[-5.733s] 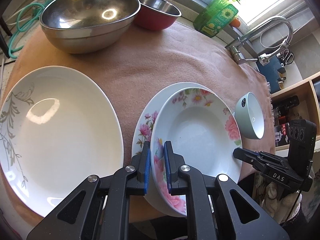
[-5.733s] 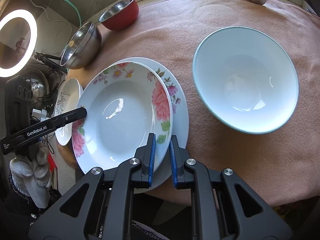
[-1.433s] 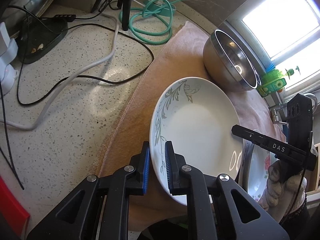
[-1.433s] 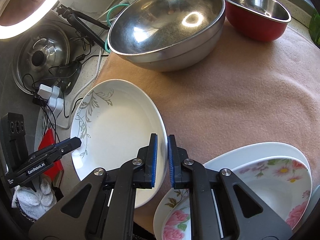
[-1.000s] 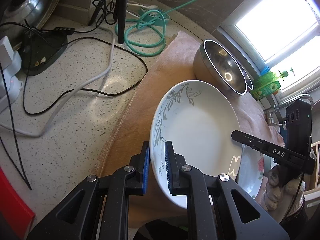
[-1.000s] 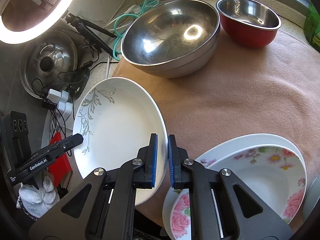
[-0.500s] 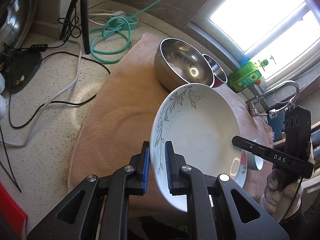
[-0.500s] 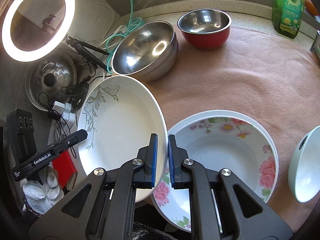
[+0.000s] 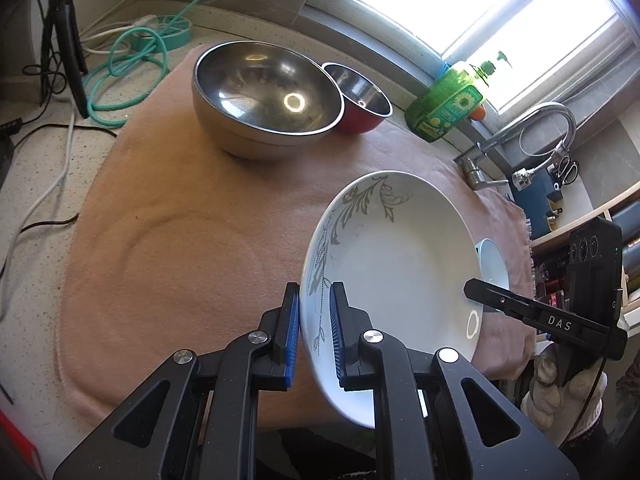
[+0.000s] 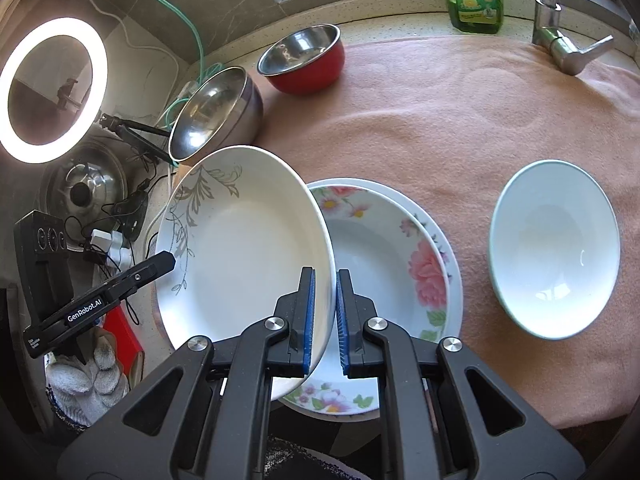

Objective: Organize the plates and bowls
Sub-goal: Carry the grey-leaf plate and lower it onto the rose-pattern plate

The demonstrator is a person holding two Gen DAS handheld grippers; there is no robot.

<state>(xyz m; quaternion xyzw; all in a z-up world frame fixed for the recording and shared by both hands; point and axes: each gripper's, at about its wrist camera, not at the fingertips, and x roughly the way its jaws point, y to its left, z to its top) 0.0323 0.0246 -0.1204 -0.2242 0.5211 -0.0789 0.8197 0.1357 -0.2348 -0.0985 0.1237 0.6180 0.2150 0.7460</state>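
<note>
White leaf-pattern plate (image 10: 244, 248) is off the cloth, tilted, held from two sides: left claw (image 9: 314, 336) clamped on its near-left rim, right claw (image 10: 324, 312) clamped on its near-right rim. Two-point grip makes sense for a wide, shallow, slick dish; one pinch on the rim would let it swing. Tilt looks like a carry angle, right edge overhanging the floral stack.

Floral deep plate (image 10: 384, 256) sits nested on a floral flat plate (image 10: 454, 280), near centre of the pink cloth (image 10: 460, 112) on the tabletop. Leaf plate's right rim overlaps the stack's left side in the right wrist view; cannot tell if it touches. Probably being brought over to go on or beside that stack, plates grouped together.

Pale bowl (image 10: 554, 248) stands alone on the right, well apart from the stack. Big steel bowl (image 9: 266, 98) far left, red bowl (image 9: 360, 100) just beside it, touching or nearly. Green soap bottle (image 9: 448, 106) and tap (image 9: 532, 128) at far right by the window.

Versus 1.4 s ago: plate then lay low at the left edge of the cloth by the cables; now it is raised and shifted right, over the stack's edge. Both claws show the same rim grip as then. Versus 5.7 s ago: both claws were on the floral deep plate, leaf plate flat on the left. Floral stack unmoved since.
</note>
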